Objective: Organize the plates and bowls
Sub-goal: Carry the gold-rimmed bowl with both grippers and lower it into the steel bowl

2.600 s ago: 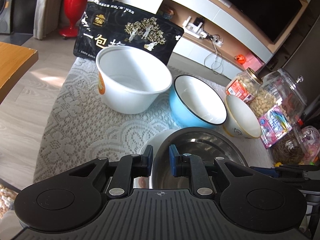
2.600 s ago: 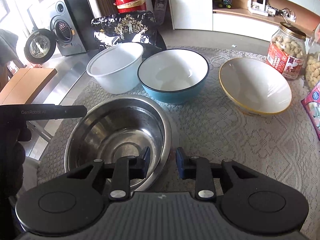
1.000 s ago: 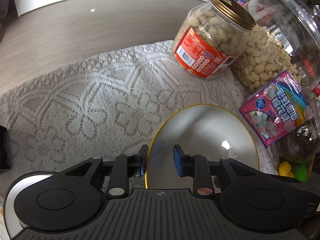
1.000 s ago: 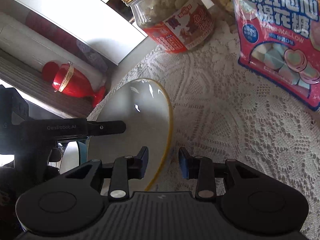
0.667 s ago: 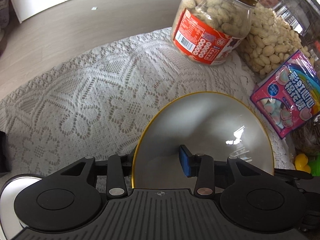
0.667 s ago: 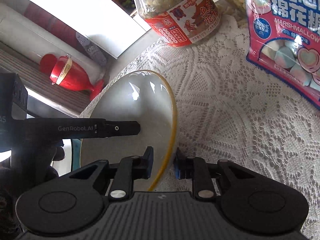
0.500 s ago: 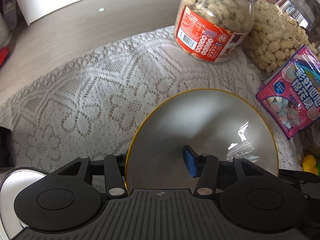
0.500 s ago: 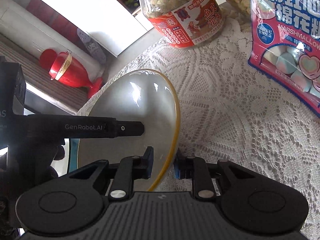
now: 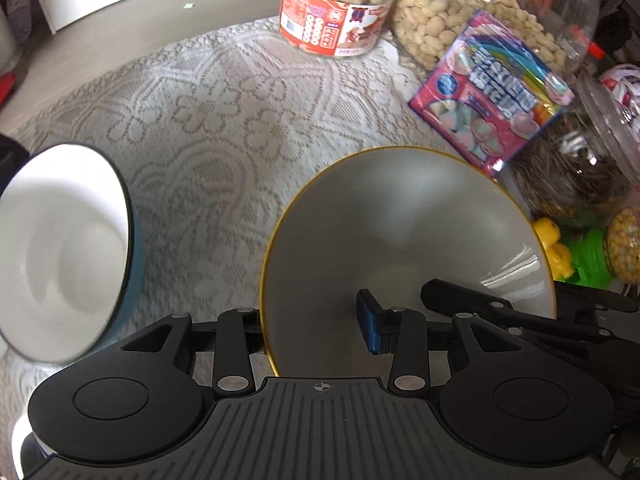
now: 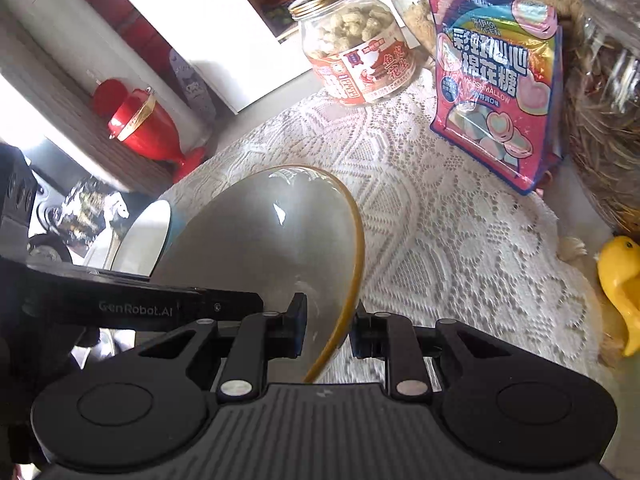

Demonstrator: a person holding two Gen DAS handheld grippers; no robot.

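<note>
A white bowl with a gold rim (image 9: 400, 240) is held by both grippers above the lace tablecloth (image 9: 224, 120). My left gripper (image 9: 316, 326) is shut on its left rim, one finger inside the bowl and one outside. My right gripper (image 10: 328, 330) is shut on the bowl's opposite rim; the bowl (image 10: 264, 240) shows tilted in the right wrist view. A blue bowl with a white inside (image 9: 60, 248) sits on the cloth to the left; it also shows behind the gold-rimmed bowl in the right wrist view (image 10: 144, 236).
A peanut jar with a red label (image 9: 332, 8), a large clear jar of nuts (image 9: 480, 28) and a pink marshmallow bag (image 9: 488, 92) stand at the far right. A jar of seeds (image 10: 604, 100) and a yellow duck toy (image 10: 620, 288) are at the right edge.
The gold-rimmed bowl has risen off the cloth and moved left toward the blue bowl, which has come into the left wrist view. Both grippers keep their hold on its rim.
</note>
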